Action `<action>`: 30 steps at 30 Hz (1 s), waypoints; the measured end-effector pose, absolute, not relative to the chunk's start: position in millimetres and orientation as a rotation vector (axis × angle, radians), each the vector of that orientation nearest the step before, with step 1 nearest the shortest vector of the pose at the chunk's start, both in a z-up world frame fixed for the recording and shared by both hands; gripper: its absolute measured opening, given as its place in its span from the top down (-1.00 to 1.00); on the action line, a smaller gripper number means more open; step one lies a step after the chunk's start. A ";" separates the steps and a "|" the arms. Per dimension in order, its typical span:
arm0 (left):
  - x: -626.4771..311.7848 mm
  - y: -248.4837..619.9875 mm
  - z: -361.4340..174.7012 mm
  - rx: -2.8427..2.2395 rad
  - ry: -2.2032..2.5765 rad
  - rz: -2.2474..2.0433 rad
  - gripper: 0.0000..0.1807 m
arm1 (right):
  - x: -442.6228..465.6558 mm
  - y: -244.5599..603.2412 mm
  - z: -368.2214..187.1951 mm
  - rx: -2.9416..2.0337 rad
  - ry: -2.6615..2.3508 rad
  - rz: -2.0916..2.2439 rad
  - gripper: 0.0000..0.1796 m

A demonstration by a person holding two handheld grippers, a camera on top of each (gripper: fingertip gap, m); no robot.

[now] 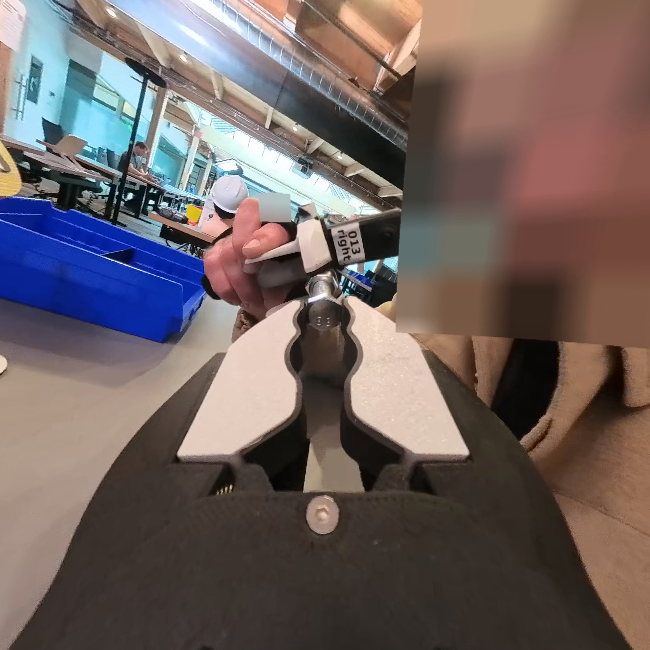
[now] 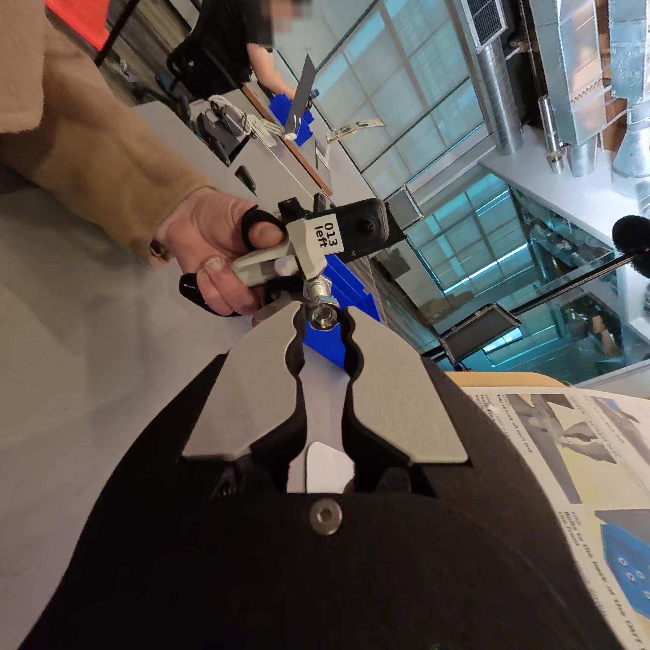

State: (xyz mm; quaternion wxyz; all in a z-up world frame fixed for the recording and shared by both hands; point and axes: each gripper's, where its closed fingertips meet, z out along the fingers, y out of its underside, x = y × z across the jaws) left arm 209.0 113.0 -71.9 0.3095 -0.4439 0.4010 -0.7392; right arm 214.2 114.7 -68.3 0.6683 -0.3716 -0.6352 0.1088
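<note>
1. Two grippers are meeting above the grey table (image 1: 70, 404): our left gripper (image 1: 322, 313) is clenching the bolt (image 1: 320, 318) by its hex head.
2. We are clamping our right gripper (image 2: 322, 316) on the nut (image 2: 323, 318) at the bolt's far, threaded end.
3. We are seeing a blue bin (image 1: 88, 267) sitting farther off to the left on the table.
4. We are seeing a printed sheet (image 2: 562, 457) lying at the right.

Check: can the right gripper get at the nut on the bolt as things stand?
Probably yes. The right gripper already has the nut between its fingertips, while the left gripper clamps the bolt head. Nothing sits between them.
</note>
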 end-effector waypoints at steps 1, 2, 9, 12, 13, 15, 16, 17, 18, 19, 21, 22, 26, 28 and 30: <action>208.5 112.7 -71.7 -1.171 1.062 -1.947 0.81 | 214.2 114.4 -67.8 -0.841 -1.426 0.267 0.79; 208.3 112.8 -71.7 -1.173 1.065 -1.942 0.81 | 214.0 114.6 -67.8 -0.843 -1.419 0.282 0.79; 207.2 112.7 -71.0 -1.148 1.068 -1.930 0.80 | 212.6 114.9 -67.0 -0.868 -1.389 0.351 0.79; 207.0 114.1 -70.5 -1.132 1.068 -1.897 0.80 | 212.4 116.2 -67.1 -0.883 -1.371 0.386 0.79; 207.0 113.5 -70.1 -1.123 1.076 -1.881 0.80 | 212.7 116.4 -66.5 -0.890 -1.360 0.410 0.79; 206.7 114.7 -68.1 -1.114 1.074 -1.846 0.77 | 213.7 118.2 -65.8 -0.905 -1.342 0.444 0.79; 206.8 114.0 -68.1 -1.111 1.086 -1.830 0.73 | 214.1 118.9 -65.8 -0.910 -1.335 0.457 0.79; 206.4 113.3 -67.0 -1.104 1.092 -1.821 0.70 | 214.5 119.3 -65.3 -0.915 -1.327 0.475 0.79; 206.1 114.2 -65.4 -1.097 1.083 -1.805 0.69 | 214.8 120.1 -64.8 -0.924 -1.317 0.494 0.79; 206.0 114.8 -64.8 -1.094 1.083 -1.784 0.67 | 215.1 121.3 -64.5 -0.934 -1.306 0.511 0.79; 206.8 116.0 -65.5 -1.092 1.099 -1.715 0.60 | 215.6 121.5 -63.3 -0.958 -1.280 0.595 0.79; 207.8 118.5 -66.9 -1.097 1.107 -1.646 0.57 | 216.0 122.0 -61.8 -0.976 -1.253 0.661 0.79; 207.0 124.3 -66.0 -1.048 1.145 -1.331 0.50 | 216.2 125.0 -64.1 -1.047 -1.148 0.951 0.79; 205.9 126.5 -65.6 -1.024 1.166 -1.185 0.50 | 215.9 127.1 -67.8 -1.089 -1.102 1.098 0.79; 204.4 126.4 -65.9 -0.985 1.199 -1.038 0.54 | 217.2 129.1 -68.3 -1.109 -1.031 1.242 0.79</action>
